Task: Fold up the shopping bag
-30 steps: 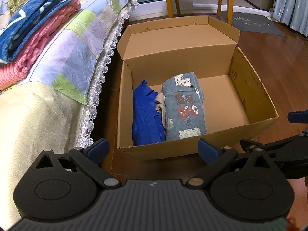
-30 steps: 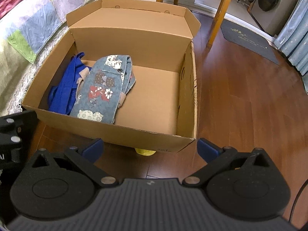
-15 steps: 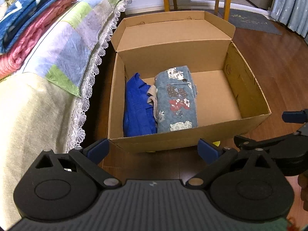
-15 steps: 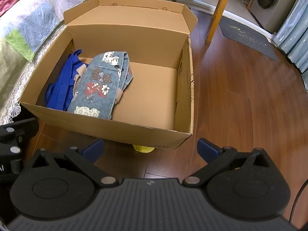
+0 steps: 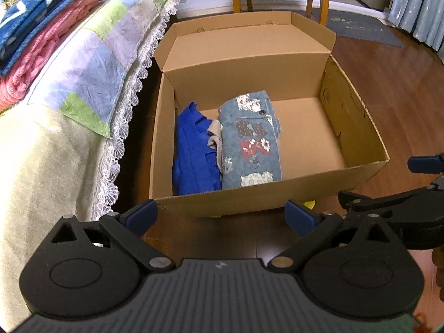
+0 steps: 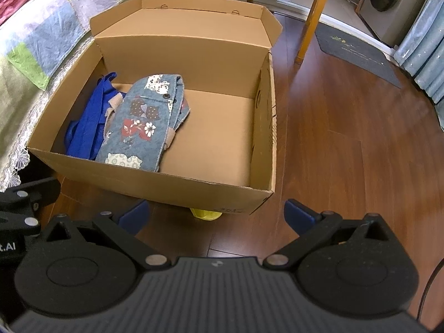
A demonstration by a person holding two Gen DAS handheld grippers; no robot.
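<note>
Nearest, the left gripper (image 5: 220, 213) and the right gripper (image 6: 216, 212) both hang with fingers spread wide and empty above the wooden floor (image 6: 347, 144), just short of the cardboard box (image 6: 155, 187). Partial white lettering, ".AI", shows on the left gripper's body at the left edge of the right wrist view. A scrap of something yellow (image 6: 205, 214) peeks from under the box's near wall. Inside, the folded patchwork shopping bag (image 5: 249, 141) lies left of centre, touching a blue fabric item (image 5: 194, 152) against the left wall. Beside the box stands a bed with a patchwork quilt (image 5: 91, 63); beyond it, wooden table legs (image 6: 312, 19) and a dark mat (image 6: 358, 52) whose print is unreadable.
</note>
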